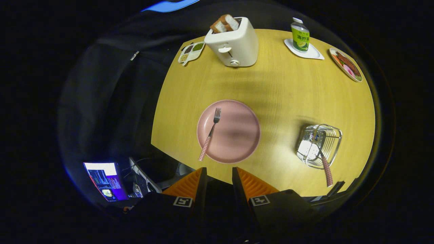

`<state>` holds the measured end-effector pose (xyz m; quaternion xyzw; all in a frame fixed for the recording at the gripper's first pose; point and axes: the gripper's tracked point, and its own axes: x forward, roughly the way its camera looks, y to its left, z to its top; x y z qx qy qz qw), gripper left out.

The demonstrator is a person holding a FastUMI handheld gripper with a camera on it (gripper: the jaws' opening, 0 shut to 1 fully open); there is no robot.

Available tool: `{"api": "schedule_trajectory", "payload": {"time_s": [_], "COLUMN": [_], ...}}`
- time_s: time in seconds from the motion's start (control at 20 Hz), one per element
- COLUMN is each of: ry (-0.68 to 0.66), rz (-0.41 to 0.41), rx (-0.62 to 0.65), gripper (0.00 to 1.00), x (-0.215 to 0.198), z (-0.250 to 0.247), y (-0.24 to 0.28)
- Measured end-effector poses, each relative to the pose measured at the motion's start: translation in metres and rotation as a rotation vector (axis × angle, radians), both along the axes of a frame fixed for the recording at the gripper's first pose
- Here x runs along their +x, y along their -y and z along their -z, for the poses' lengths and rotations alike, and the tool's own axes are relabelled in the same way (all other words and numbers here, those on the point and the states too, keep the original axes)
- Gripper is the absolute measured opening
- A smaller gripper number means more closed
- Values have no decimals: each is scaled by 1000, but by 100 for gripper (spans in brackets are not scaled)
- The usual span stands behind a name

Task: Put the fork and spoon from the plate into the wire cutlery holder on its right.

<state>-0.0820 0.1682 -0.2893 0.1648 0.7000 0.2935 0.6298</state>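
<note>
The fork (211, 133) lies on the left side of the plate (237, 135) near the desk's (278, 91) near edge, its checked handle hanging over the rim, while a matching handle, probably the spoon (326, 169), already leans out of the holder (320, 144) toward the right edge. The hand-held gripper (219, 176) hovers well above the near edge, fingers slightly apart and empty. Its narrow gap could miss or nudge the thin fork, and a clumsy drop could tip the light holder or knock the spoon out.

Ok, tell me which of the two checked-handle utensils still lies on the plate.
The fork, lying across the pink plate beyond the open hand-held gripper. The other stands in the wire holder.
</note>
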Motion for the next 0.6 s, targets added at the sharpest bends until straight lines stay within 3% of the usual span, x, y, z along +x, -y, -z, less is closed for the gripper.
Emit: {"api": "schedule_trajectory", "payload": {"time_s": [0.25, 0.6], "ry": [-27, -57], "rz": [28, 59], "rx": [-14, -90], "gripper": [47, 47], "x": [-11, -24], "z": [40, 97], "y": [-62, -101]}}
